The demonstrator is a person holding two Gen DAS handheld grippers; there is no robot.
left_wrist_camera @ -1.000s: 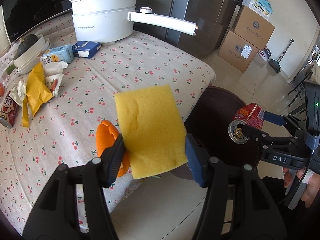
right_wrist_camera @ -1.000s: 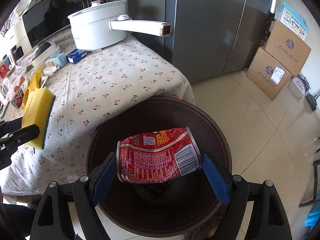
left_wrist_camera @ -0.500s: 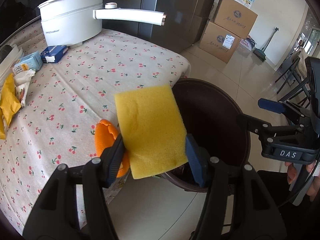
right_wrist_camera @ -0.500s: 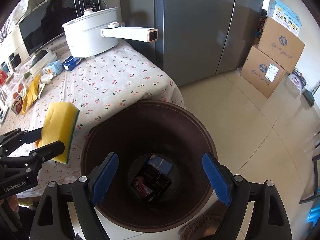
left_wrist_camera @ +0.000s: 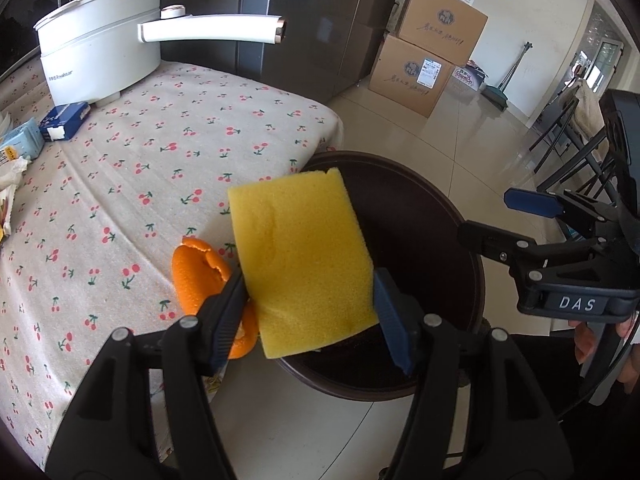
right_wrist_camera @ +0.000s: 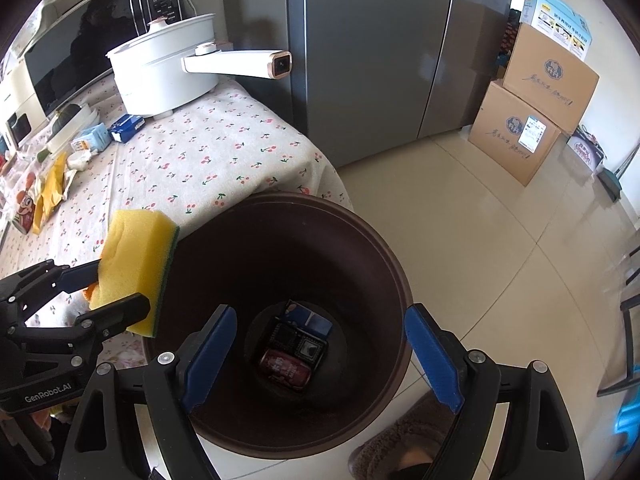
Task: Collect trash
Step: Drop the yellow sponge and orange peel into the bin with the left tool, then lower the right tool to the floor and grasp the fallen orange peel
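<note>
Beside the table's near corner stands a dark brown bin (right_wrist_camera: 384, 264), its rim touching the hanging cherry-print tablecloth (left_wrist_camera: 168, 152). On the cloth sit a white pot (left_wrist_camera: 100, 56) with a long handle reaching out toward the fridge (right_wrist_camera: 372, 60), a blue box (left_wrist_camera: 66, 120), and farther left a scatter of wrappers and cartons cut off by the picture's edge. Cardboard boxes (right_wrist_camera: 536, 112) are stacked by the far wall.

The left gripper (left_wrist_camera: 308, 300) is clamped on a yellow sponge (left_wrist_camera: 300, 260), which it holds near the bin's rim on the table side. The sponge's long axis runs up and away from the fingers, and the right wrist view shows its green scouring face (right_wrist_camera: 166, 276) turned toward the bin. Orange peel (left_wrist_camera: 200, 272) lies on the cloth at the table edge, partly hidden behind the left finger and the sponge.

The right gripper (right_wrist_camera: 320, 356) hangs over the bin with fingers spread wide and nothing between them. Deep in the bin lie a red can (right_wrist_camera: 284, 368) on its side and some dark packaging, hard to make out in shadow.
</note>
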